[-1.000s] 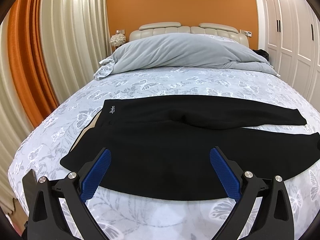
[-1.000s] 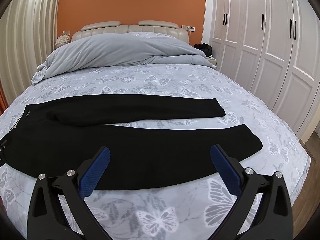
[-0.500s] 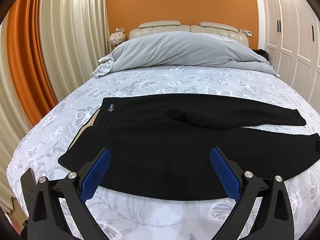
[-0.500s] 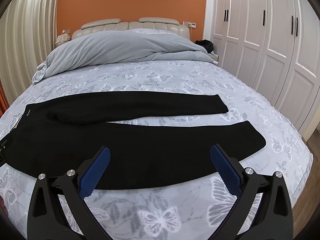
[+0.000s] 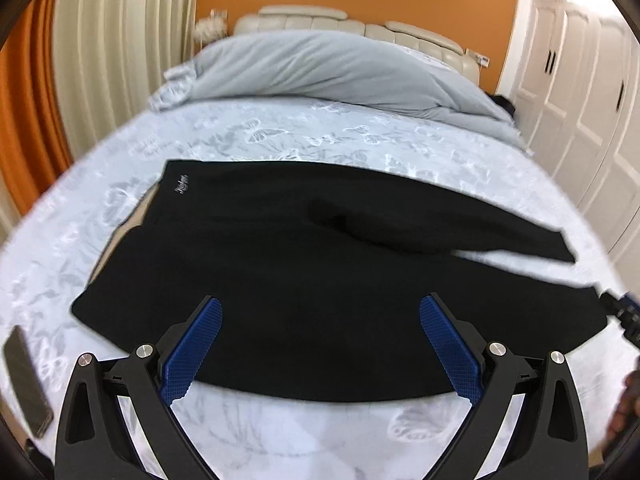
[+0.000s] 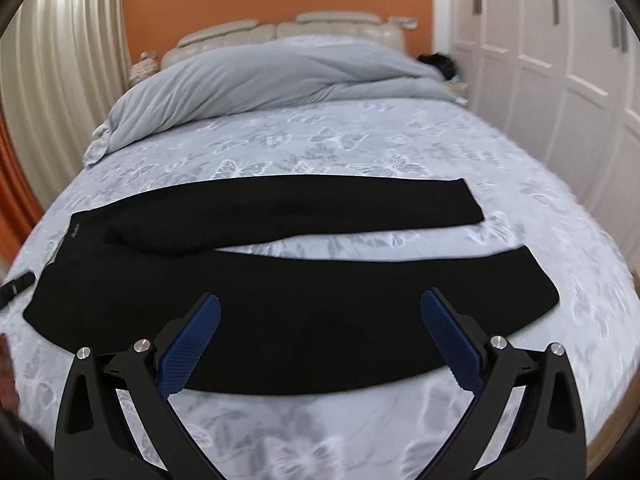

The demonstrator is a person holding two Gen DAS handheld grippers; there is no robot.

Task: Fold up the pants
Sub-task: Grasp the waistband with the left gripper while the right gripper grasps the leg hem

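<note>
Black pants (image 5: 304, 280) lie flat across a butterfly-print bed (image 5: 280, 136), waistband at nine o'clock, legs stretching toward three. The left gripper (image 5: 320, 344) and right gripper (image 6: 320, 340) hover at the near edge, six o'clock, both spread wide, holding nothing.

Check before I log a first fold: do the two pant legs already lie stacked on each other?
No; the pants lie with legs apart, bedsheet showing between.
</note>
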